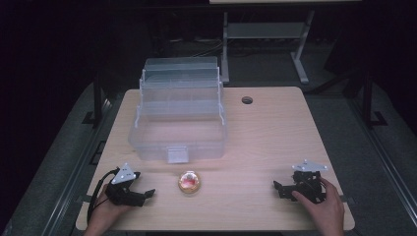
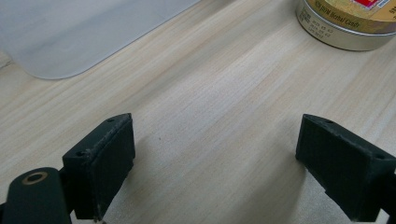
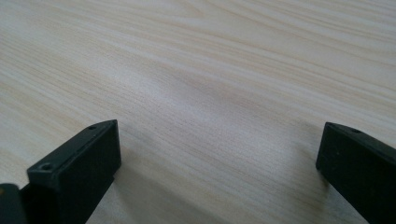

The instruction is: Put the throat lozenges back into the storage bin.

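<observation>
Just ahead of the left hand-held gripper (image 1: 147, 194), a round tin (image 1: 189, 182) with a gold and red lid is sitting on the desk (image 1: 275, 137), clear of the jaws and untouched. Seen from the left gripper view, the tin (image 2: 348, 23) is lying beyond the right-hand jaw, while the left hand-held gripper (image 2: 215, 154) is standing wide open over bare wood, gripping nothing. Farther forward of that gripper, a clear plastic storage box (image 1: 177, 132) with stepped tiers is resting open on the desk; its pale corner (image 2: 70, 32) is appearing beyond the left-hand jaw. Well apart from the tin, on its far side, the right hand-held gripper (image 1: 278, 188) is lying low at the desk's near edge, held by a hand (image 1: 322, 209). Its jaws are also spread wide and empty above plain wood (image 3: 215, 93).
</observation>
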A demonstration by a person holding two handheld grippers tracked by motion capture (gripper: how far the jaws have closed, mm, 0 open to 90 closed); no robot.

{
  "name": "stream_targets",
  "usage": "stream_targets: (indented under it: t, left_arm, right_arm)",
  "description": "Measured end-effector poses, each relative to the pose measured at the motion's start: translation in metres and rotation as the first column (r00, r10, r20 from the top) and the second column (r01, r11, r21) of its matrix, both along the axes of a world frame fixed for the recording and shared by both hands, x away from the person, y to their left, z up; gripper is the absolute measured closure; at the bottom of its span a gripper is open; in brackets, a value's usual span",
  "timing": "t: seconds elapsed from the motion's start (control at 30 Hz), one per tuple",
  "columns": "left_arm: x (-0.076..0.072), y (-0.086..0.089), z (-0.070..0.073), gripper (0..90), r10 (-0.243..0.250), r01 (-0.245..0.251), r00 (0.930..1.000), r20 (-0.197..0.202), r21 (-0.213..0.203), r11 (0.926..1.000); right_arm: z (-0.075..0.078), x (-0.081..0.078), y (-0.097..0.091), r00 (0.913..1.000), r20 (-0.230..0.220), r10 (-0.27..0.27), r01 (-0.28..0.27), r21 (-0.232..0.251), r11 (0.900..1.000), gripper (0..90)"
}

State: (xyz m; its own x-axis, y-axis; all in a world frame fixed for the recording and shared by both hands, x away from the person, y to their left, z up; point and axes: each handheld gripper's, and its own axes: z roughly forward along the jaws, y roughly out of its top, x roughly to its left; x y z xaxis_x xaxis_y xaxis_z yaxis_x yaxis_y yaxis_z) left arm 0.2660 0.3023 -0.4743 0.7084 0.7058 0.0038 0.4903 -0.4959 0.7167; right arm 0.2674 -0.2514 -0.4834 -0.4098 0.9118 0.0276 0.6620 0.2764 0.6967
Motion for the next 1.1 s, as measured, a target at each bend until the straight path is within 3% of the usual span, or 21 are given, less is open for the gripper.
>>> stream_targets:
  t: [0.17, 0.5, 1.1]
  left_arm:
    - [0.000, -0.001, 0.001, 11.9, -0.002, 0.002, 1.0000, -0.002, 0.003, 1.0000]
    - [0.000, -0.009, 0.009, 13.2, -0.032, 0.033, 0.9982, -0.052, 0.024, 0.9992]
    - [0.003, -0.032, 0.030, 14.7, -0.088, 0.095, 0.9897, -0.113, 0.063, 0.9935]
  right_arm:
    - [0.000, 0.000, 0.000, 1.0000, 0.000, 0.000, 0.000, 0.000, 1.0000, 0.0]
    - [0.000, 0.000, 0.000, 1.0000, 0.000, 0.000, 0.000, 0.000, 1.0000, 0.0]
    - [0.000, 0.000, 0.000, 1.0000, 0.000, 0.000, 0.000, 0.000, 1.0000, 0.0]
